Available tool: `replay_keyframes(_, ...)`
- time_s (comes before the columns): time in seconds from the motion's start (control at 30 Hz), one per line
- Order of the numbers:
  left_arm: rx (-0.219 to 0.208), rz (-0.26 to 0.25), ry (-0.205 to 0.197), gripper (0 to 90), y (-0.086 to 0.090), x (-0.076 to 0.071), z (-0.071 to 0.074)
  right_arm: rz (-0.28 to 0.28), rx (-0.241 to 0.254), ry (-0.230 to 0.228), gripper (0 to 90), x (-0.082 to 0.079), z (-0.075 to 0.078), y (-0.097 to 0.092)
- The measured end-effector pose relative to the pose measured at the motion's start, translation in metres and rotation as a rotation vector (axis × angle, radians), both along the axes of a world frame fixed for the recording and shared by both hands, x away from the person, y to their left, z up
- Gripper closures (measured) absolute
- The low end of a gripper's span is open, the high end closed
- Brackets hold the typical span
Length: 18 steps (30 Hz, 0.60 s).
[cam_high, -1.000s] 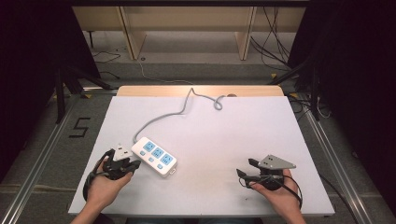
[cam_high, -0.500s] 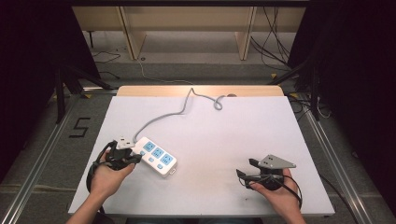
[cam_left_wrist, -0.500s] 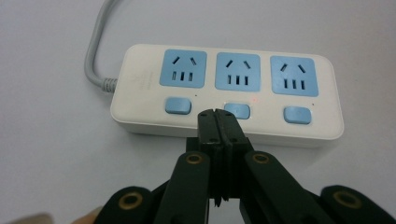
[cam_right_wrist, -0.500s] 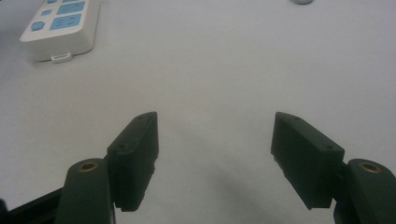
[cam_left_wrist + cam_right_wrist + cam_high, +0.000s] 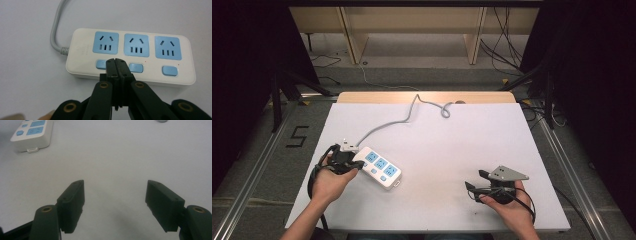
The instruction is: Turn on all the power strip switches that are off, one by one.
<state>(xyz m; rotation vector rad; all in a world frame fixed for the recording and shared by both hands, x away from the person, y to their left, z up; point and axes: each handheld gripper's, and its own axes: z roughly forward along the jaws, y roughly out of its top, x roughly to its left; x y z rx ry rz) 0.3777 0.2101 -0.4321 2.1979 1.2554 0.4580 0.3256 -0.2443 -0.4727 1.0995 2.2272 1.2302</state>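
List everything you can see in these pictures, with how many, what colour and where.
power strip: one, white with three blue sockets and three blue buttons, on the table's left part.
cord: one, grey, runs from the power strip toward the table's far edge.
table: one, white top with a wooden far edge.
shelf unit: one, light wood, on the floor beyond the table.
number marking: one, black, on the floor left of the table.
left gripper: one, black, jaws shut, tips over the strip's button row.
right gripper: one, black, jaws open over bare table, nothing between them.
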Motion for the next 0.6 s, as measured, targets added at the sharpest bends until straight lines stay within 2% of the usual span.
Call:
replay_keyframes(0.3,0.009,0.006,0.032,89.7,-0.002,0.007,0.0,-0.003,0.004,-0.003,32.0,0.0,0.001,-0.001)
replay_keyframes(0.6,0.025,0.012,0.04,89.7,-0.002,0.016,0.004,-0.002,0.003,-0.003,31.9,0.0,0.0,0.0)
